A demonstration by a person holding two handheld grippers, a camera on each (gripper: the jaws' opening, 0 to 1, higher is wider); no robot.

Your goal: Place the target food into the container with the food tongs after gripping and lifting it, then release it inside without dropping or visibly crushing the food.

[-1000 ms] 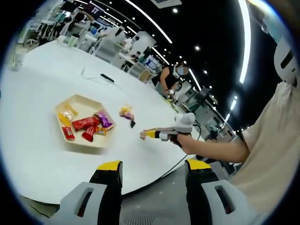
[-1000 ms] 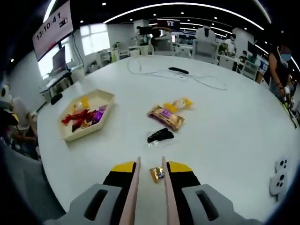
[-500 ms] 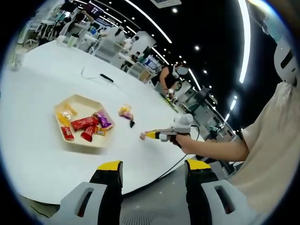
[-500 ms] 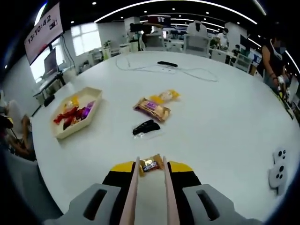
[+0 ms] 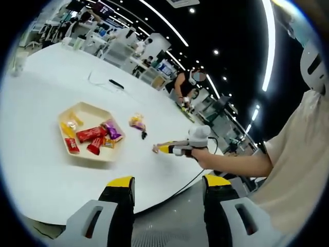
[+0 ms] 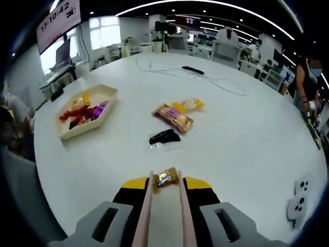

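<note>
The small gold-wrapped candy point(image 6: 165, 179) now sits pinched in your right gripper's point(image 6: 165, 181) tongs; left gripper point(image 5: 164, 186) hangs open. Carry gently to the cream hexagonal tray point(image 6: 110, 94).

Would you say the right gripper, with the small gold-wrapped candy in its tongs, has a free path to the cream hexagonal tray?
Probably yes: bare white table lies between the right gripper and the tray, left of the black packet.
</note>
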